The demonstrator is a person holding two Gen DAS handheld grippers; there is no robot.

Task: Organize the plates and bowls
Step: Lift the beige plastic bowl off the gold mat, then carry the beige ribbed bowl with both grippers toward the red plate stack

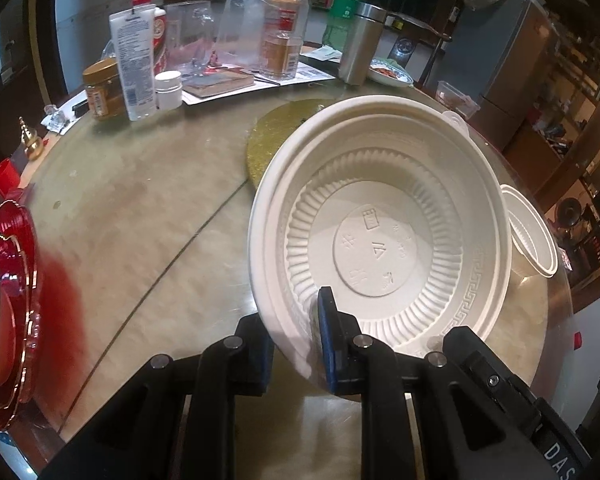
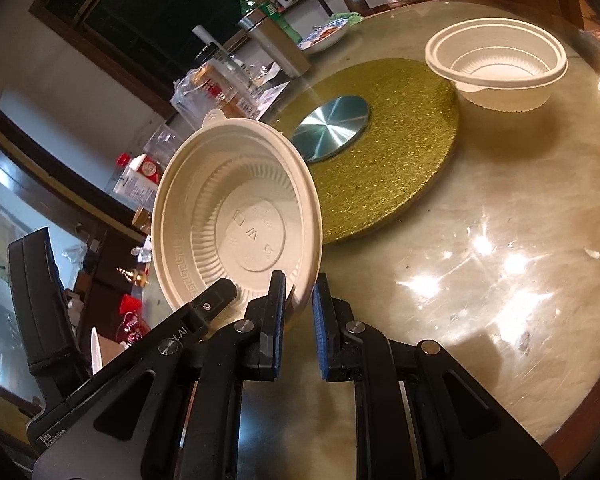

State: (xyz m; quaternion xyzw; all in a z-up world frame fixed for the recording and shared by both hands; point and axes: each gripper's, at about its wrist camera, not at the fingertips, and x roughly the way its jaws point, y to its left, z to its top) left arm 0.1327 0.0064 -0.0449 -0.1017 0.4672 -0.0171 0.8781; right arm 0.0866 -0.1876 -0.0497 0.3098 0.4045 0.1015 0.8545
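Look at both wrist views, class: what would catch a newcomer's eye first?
The big white bowl fills the foreground, tilted, both grippers pinching its near rim: the left gripper and the right gripper. Behind it lies a glittery gold turntable, with a smaller white bowl beside that disc.

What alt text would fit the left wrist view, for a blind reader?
The left gripper clamps the near rim of a tilted white bowl, its inside facing the camera, over a round table. A smaller white bowl stands to its right; red plates sit at the left edge.
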